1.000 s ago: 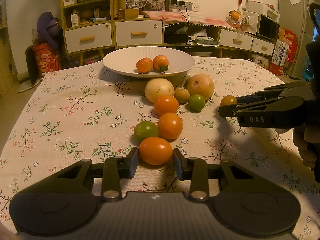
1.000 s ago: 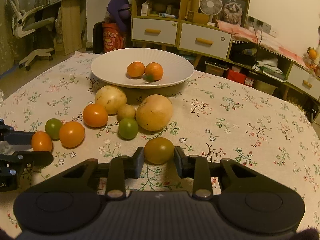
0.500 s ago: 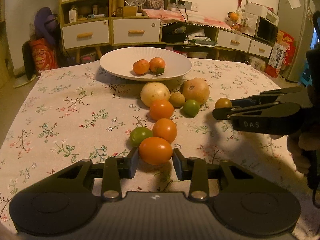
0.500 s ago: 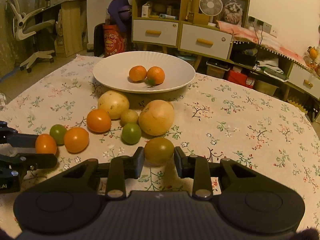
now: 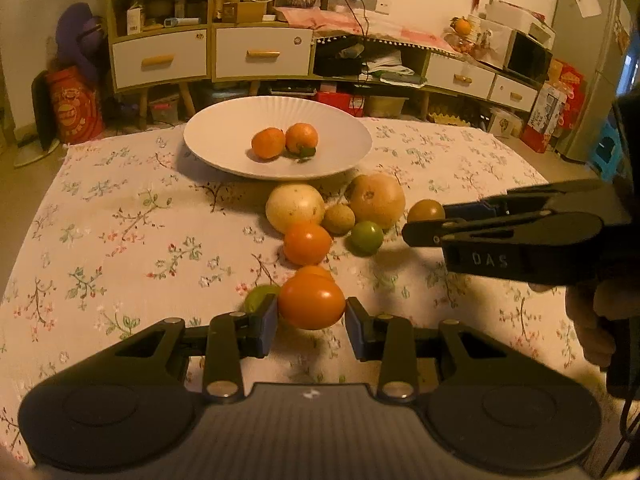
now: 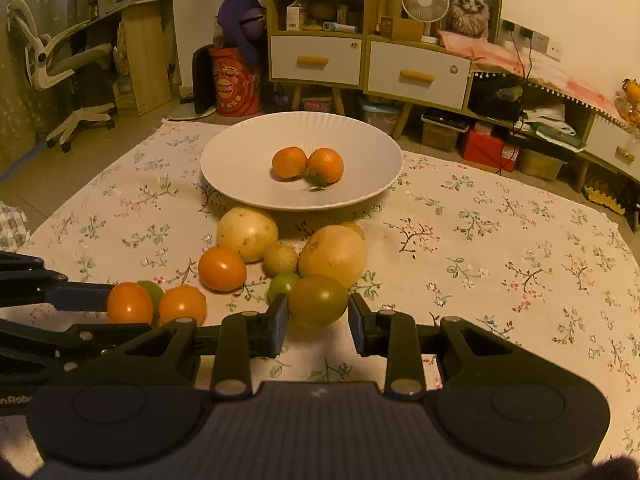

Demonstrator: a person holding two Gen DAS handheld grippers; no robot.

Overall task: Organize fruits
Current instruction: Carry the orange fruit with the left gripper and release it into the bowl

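Observation:
My left gripper (image 5: 311,322) is shut on an orange tomato (image 5: 311,306), held a little above the flowered cloth. My right gripper (image 6: 318,320) is shut on a greenish-brown tomato (image 6: 318,300), also off the cloth; in the left wrist view that tomato (image 5: 426,211) shows at the tips of the right gripper (image 5: 420,224). A white plate (image 5: 224,148) at the far side of the table holds two tangerines (image 5: 268,143). Between plate and grippers lie a pale round fruit (image 5: 295,206), a large tan fruit (image 5: 378,200), a small brown fruit (image 5: 339,219), an orange tomato (image 5: 307,242) and a green one (image 5: 366,237).
Another orange tomato (image 6: 183,305) and a green one (image 6: 151,289) lie beside the left gripper's fingers (image 6: 76,297). A person's hand (image 5: 596,320) grips the right tool. Low cabinets (image 5: 260,54) stand beyond the table's far edge, an office chair (image 6: 68,76) at the left.
The left gripper has risen with the orange tomato, which now covers part of the fruit behind it. The right gripper has also lifted its greenish tomato slightly off the cloth.

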